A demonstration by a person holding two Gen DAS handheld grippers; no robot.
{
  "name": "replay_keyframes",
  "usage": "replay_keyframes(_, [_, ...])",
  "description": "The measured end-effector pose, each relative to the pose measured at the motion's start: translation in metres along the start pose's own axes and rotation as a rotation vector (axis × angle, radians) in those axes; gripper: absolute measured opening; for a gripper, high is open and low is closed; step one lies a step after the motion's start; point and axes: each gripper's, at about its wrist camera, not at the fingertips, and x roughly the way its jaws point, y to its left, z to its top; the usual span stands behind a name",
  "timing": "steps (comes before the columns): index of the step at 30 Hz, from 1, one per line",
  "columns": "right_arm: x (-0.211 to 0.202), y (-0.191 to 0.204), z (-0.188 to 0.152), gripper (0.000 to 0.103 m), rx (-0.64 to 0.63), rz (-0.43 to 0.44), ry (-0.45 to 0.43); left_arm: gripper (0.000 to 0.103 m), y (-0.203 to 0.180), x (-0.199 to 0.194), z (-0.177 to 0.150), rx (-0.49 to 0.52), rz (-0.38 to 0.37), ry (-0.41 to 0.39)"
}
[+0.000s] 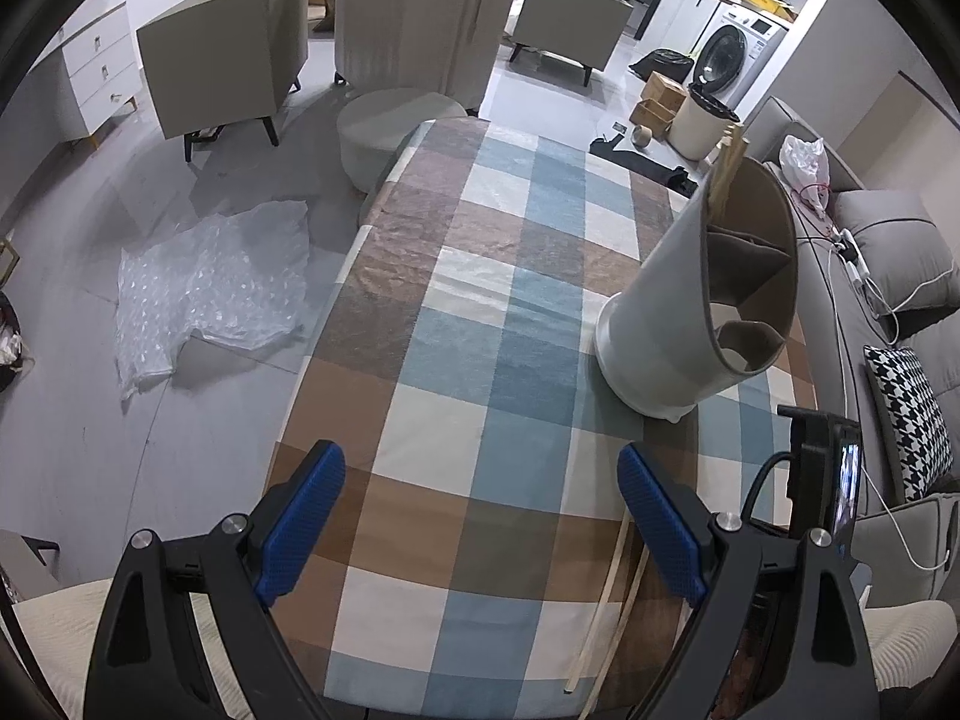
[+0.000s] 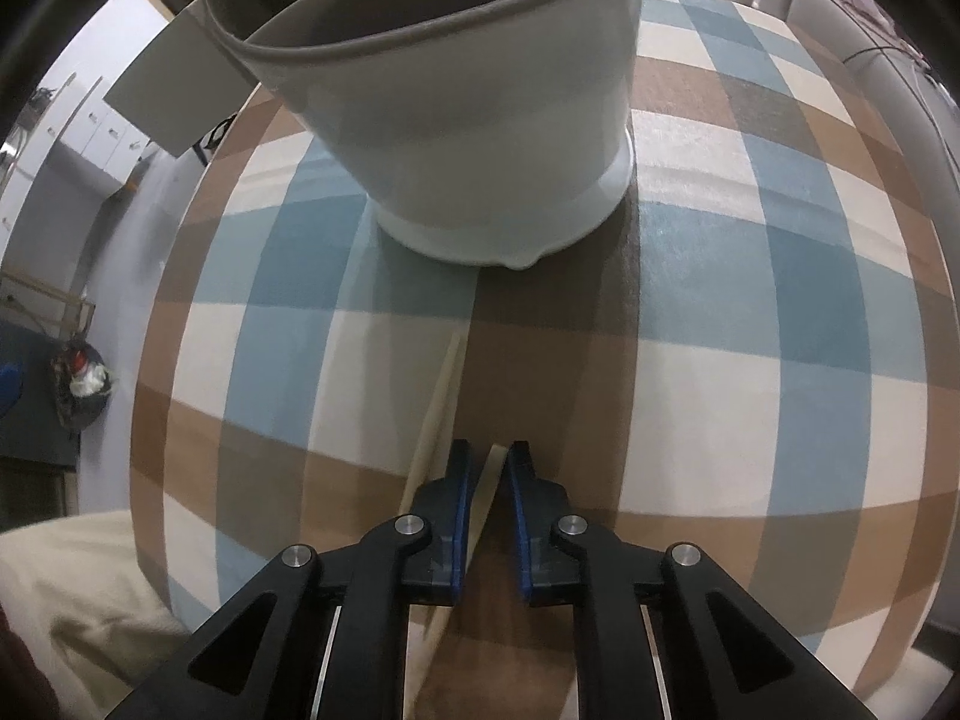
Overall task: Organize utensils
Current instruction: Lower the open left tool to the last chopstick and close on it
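Observation:
A grey utensil holder [image 1: 690, 312] with inner compartments stands on the checked tablecloth [image 1: 480, 300]; wooden sticks [image 1: 729, 162] poke out of its far side. Two wooden chopsticks [image 1: 609, 594] lie on the cloth near the front edge. My left gripper [image 1: 480, 516] is open and empty, above the cloth, left of the chopsticks. In the right wrist view my right gripper [image 2: 489, 474] is shut on one chopstick [image 2: 486, 492], low over the cloth. A second chopstick [image 2: 441, 396] lies just left of it. The holder [image 2: 456, 120] stands right ahead.
A grey sofa [image 1: 888, 276] with cushions and cables runs along the table's right side. A phone on a mount [image 1: 834, 486] stands at the right front. Bubble wrap [image 1: 204, 288], a round pouf [image 1: 384, 126] and cabinets are on the floor to the left.

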Motion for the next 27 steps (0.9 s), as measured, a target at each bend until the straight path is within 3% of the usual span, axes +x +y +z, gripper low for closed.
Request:
replay_keyframes(6, [0.002,0.007,0.001,0.008,-0.008,-0.036,-0.007,0.089,0.004,0.003,0.001,-0.017,0.006,0.011])
replay_keyframes(13, [-0.009,-0.023,-0.001,0.005,0.116,0.05,-0.056,0.089,-0.008,0.007,0.001,0.011,0.013,0.025])
replay_keyframes(20, [-0.05,-0.094,-0.012,0.005,0.377,0.21,-0.194,0.089,-0.041,0.023,-0.007,0.078,0.002,0.072])
replay_keyframes(27, [-0.062,-0.166,-0.045,0.005,0.683,0.373,-0.283,0.089,-0.066,0.049,-0.02,0.11,0.009,0.171])
